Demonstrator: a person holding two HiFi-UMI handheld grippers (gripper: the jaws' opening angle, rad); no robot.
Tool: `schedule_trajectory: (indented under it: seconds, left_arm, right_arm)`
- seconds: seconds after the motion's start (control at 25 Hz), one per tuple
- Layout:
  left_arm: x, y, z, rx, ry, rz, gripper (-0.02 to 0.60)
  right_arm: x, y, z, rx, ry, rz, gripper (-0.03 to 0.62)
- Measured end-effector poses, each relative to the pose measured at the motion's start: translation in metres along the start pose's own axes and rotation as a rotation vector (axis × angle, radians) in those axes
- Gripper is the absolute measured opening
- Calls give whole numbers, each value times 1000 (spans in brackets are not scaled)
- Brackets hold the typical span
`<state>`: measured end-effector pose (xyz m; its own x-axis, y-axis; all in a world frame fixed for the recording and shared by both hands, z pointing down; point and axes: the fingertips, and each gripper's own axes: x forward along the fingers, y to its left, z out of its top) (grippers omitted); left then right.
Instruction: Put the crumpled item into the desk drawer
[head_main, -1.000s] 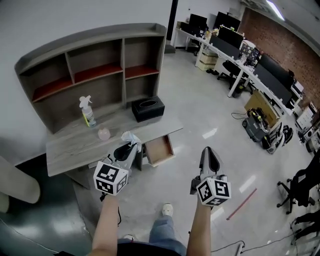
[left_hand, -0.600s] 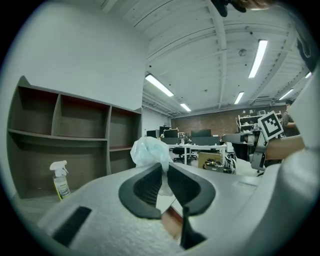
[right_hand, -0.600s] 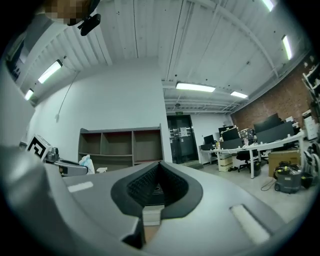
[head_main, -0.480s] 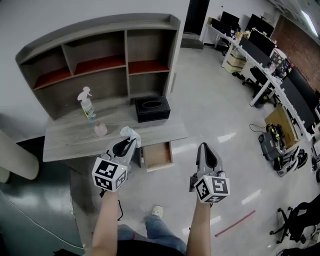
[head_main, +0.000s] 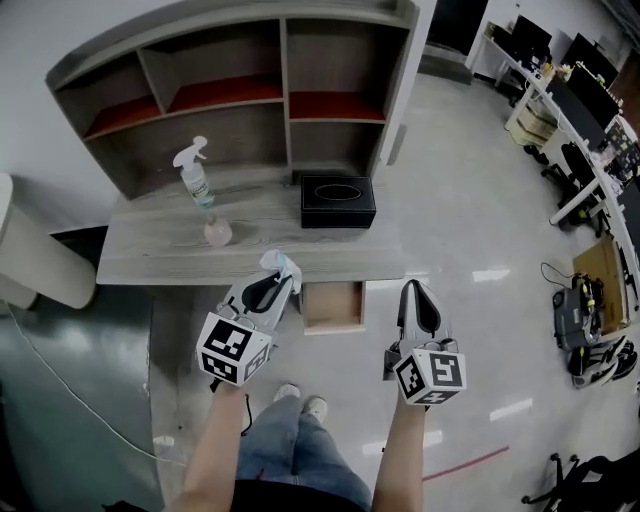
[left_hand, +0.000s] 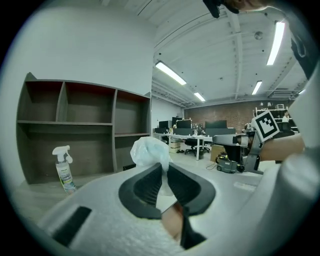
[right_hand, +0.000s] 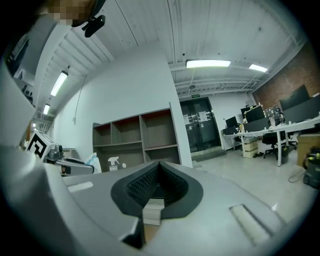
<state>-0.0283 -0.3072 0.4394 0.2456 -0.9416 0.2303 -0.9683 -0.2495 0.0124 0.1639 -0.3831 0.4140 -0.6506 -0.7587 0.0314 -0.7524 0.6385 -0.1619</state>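
Observation:
The crumpled item (head_main: 281, 265) is a pale white-blue wad of thin plastic or paper. My left gripper (head_main: 277, 277) is shut on it, and the wad (left_hand: 149, 151) bulges out above the dark pads. It hangs just in front of the desk's front edge, left of the open wooden drawer (head_main: 333, 305) under the grey desk (head_main: 150, 262). My right gripper (head_main: 414, 292) is shut with nothing in it, to the right of the drawer and over the floor. In the right gripper view its pads (right_hand: 150, 182) meet, and the drawer (right_hand: 151, 211) shows below them.
On the desk stand a spray bottle (head_main: 195, 178), a small pink object (head_main: 218, 233) and a black tissue box (head_main: 338, 202), in front of a shelf unit (head_main: 240, 90) with open compartments. Office desks and chairs (head_main: 590, 110) fill the far right. The person's feet (head_main: 300, 400) are on the floor below.
Both grippers have moved closer to the desk and drawer, and a little lower. The left one still pinches the wad; the right one stays shut and empty.

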Motion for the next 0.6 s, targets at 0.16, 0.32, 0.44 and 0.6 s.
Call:
schedule_trajectory:
  seconds: [0.16, 0.32, 0.44, 0.6]
  left_arm:
    - [20, -3, -19, -25, 20, -20, 38]
    - [42, -18, -55, -60, 67, -51, 38]
    - [60, -30, -94, -101, 120, -71, 38]
    - [87, -39, -156, -158, 197, -76, 38]
  right_arm:
    - [20, 2, -15, -6, 35, 14, 12]
    - [27, -1, -42, -12, 85, 10, 11]
    - [27, -5, -72, -1, 136, 6, 12]
    - [25, -13, -120, 26, 194, -5, 12]
